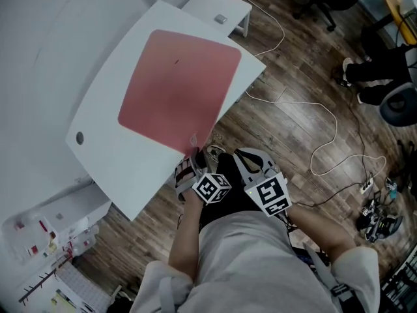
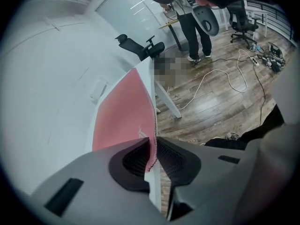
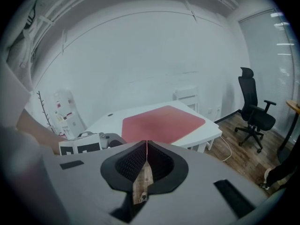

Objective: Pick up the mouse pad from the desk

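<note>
A large red mouse pad (image 1: pixel 179 87) lies on the white desk (image 1: pixel 117 168), which stands skewed in the head view. My left gripper (image 1: pixel 194 160) is at the pad's near corner, which curls up a little off the desk. In the left gripper view, the pad (image 2: pixel 124 116) runs edge-on between the two black pads, which press on its hem, so the left gripper (image 2: pixel 153 153) is shut on it. My right gripper (image 1: pixel 242 158) hangs beside it over the floor, off the desk, shut with nothing held. In the right gripper view, the right gripper (image 3: pixel 146 154) points at the mouse pad (image 3: pixel 161 122).
A small white side table (image 1: pixel 218 8) stands beyond the desk's far corner. White cables (image 1: pixel 326 132) and a power strip (image 1: pixel 365 186) lie on the wooden floor at the right. A black office chair (image 3: pixel 255 111) is nearby, and a person (image 2: pixel 190 27) stands further off. A white rack (image 1: pixel 45 233) is at the lower left.
</note>
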